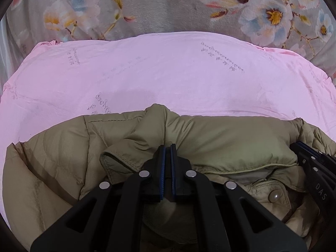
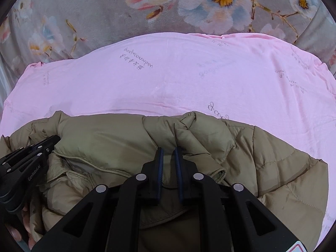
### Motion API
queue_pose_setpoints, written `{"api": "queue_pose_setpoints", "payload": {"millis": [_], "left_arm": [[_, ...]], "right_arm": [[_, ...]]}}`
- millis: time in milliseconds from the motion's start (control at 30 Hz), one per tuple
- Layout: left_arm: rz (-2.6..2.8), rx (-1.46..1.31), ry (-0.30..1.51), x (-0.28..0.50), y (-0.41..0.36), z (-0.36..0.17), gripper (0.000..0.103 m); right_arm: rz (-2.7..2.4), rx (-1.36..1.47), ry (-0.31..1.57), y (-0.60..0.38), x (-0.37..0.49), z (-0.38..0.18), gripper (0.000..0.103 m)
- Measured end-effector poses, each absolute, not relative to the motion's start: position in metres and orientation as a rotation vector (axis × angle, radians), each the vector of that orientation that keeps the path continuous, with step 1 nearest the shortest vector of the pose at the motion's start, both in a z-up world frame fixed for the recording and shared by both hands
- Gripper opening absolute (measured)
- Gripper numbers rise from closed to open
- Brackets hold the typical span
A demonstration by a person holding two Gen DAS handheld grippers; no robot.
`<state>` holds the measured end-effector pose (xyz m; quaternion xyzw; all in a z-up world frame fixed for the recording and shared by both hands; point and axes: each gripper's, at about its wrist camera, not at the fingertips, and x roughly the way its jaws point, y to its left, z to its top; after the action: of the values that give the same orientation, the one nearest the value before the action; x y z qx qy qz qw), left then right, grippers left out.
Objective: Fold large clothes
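Note:
An olive-tan padded jacket (image 1: 226, 140) lies bunched on a pink sheet (image 1: 168, 73); it also shows in the right wrist view (image 2: 109, 140). My left gripper (image 1: 167, 147) is shut on a fold of the jacket near the collar. My right gripper (image 2: 168, 150) has its jaws a small gap apart, pinching jacket fabric between them. Each gripper shows in the other's view: the right one at the right edge (image 1: 315, 168), the left one at the left edge (image 2: 27, 159). A snap button (image 1: 274, 196) shows on the jacket's front.
The pink sheet (image 2: 189, 79) with faint printed writing covers the surface beyond the jacket. Behind it lies a grey floral blanket (image 1: 159, 6), also in the right wrist view (image 2: 100, 10).

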<state>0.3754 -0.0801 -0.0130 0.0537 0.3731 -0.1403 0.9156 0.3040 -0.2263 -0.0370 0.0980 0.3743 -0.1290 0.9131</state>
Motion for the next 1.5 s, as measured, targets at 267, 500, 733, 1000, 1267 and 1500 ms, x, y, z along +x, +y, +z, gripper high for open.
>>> {"api": "queue_pose_setpoints", "payload": {"millis": [267, 500, 733, 1000, 1267, 1500], "left_arm": [[-0.266, 0.165, 0.751, 0.375, -0.088, -0.014, 0.003], [-0.261, 0.18, 0.763, 0.377, -0.09, -0.014, 0.003], [-0.283, 0.129, 0.766, 0.322, -0.043, 0.017, 0.029], [-0.361, 0.099, 0.76, 0.17, 0.108, 0.021, 0.088], [-0.39, -0.182, 0.991, 0.066, 0.212, -0.031, 0.088], [-0.45, -0.334, 1.025, 0.02, 0.227, -0.05, 0.088]], "right_arm": [[-0.269, 0.194, 0.778, -0.225, 0.305, -0.037, 0.012], [-0.259, 0.209, 0.777, -0.228, 0.305, -0.037, 0.012], [-0.225, 0.397, 0.724, -0.25, 0.228, -0.01, 0.032], [-0.175, 0.35, 0.767, -0.272, -0.036, 0.003, 0.064], [-0.124, 0.576, 0.859, -0.268, -0.183, -0.047, 0.066], [0.029, 0.572, 0.831, -0.211, -0.208, -0.063, 0.067]]}}
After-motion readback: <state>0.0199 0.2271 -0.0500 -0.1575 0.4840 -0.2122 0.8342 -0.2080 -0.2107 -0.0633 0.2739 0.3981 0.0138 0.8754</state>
